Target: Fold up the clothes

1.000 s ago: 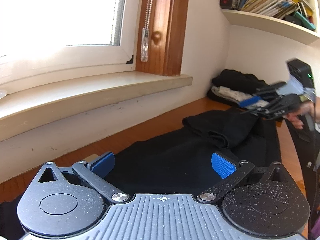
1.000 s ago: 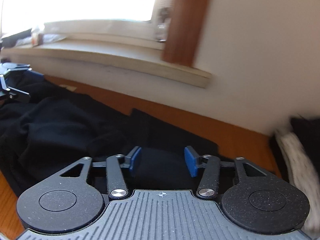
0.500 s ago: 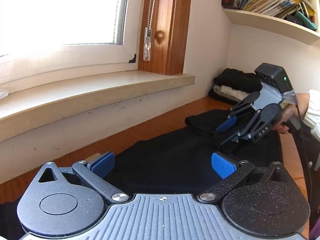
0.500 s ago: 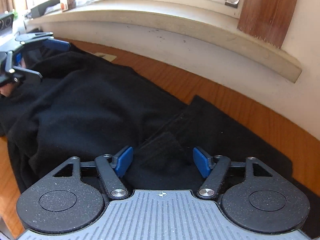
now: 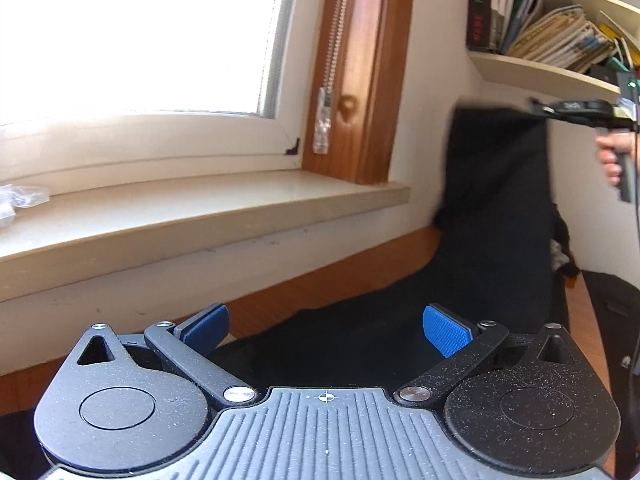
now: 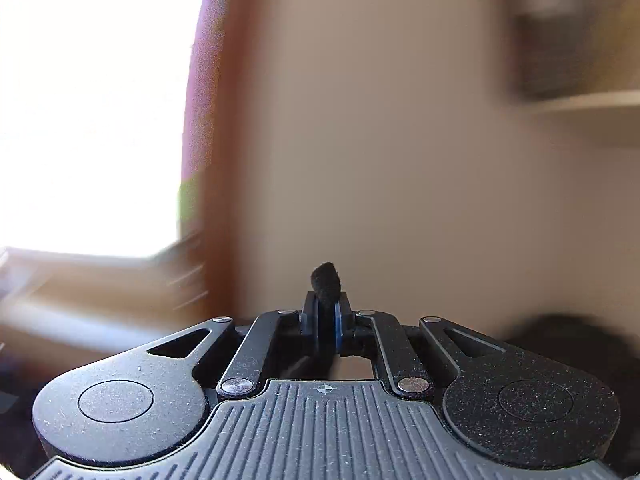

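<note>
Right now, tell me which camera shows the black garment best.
The left wrist view. There the black garment hangs in a long panel from the right claw down to the wooden table, beyond the open left claw. The blurred right wrist view shows only a small tuft pinched between its pads.

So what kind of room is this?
Probably a home study or bedroom: a wooden-framed window with a deep sill, a wall shelf crammed with books, and a black garment on a wooden table.
</note>
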`<state>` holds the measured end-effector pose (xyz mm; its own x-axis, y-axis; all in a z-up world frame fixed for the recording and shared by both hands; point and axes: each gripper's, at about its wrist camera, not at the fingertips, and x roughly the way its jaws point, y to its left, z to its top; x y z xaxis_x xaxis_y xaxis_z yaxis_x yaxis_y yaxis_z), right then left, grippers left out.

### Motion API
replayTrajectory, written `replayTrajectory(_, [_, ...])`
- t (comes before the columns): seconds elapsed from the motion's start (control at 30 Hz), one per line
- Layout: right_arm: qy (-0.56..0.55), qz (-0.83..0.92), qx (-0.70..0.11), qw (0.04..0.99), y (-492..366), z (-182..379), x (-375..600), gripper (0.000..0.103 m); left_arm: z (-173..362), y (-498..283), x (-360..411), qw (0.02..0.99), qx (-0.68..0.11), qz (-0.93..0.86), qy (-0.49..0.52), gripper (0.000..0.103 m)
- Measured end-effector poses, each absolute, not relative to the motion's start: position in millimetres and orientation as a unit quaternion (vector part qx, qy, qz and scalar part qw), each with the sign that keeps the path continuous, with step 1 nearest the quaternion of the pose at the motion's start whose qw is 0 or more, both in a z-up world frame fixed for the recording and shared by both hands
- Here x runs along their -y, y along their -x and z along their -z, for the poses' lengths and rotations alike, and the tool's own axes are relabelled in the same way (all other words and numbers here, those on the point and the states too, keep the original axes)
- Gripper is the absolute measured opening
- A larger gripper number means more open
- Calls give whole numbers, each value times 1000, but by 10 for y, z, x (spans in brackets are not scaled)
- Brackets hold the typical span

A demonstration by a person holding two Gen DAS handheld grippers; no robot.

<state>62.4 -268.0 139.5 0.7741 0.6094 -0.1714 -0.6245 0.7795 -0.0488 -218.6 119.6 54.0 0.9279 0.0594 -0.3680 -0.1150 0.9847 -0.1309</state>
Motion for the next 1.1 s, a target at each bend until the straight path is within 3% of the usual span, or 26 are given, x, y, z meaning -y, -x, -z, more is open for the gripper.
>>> replayTrajectory(0.1, [18,-224,-105,969,-940,-1364,3236,8,-536,2183,-1237,978,-187,-49,76,103])
replayTrajectory(0.2, [16,-166,-195,966,-1262,-955,3602,12,-517,2156,-1226,976,-198,-51,68,103])
replayTrajectory(0.27, [30,-147,-250,956,-1385,-624,3731,28,-493,2137,-1205,975,-207,-51,61,103])
replayTrajectory(0.3, [39,-154,-266,951,-1392,-468,3769,30,-478,2127,-1198,974,-211,-51,58,103])
replayTrajectory(0.53, [48,-209,-289,933,-1142,71,3956,50,-367,2056,-1178,969,-237,-53,47,103])
replayTrajectory(0.8, [-54,-203,-337,918,-1034,659,4371,51,-310,2026,-1146,967,-248,-50,37,103])
replayTrajectory(0.93, [-117,-214,-327,913,-1050,724,4452,61,-279,1990,-1133,964,-261,-47,34,103])
replayTrajectory(1.1, [-100,-237,-321,911,-1027,695,4227,69,-238,1963,-1123,960,-276,-44,31,103])
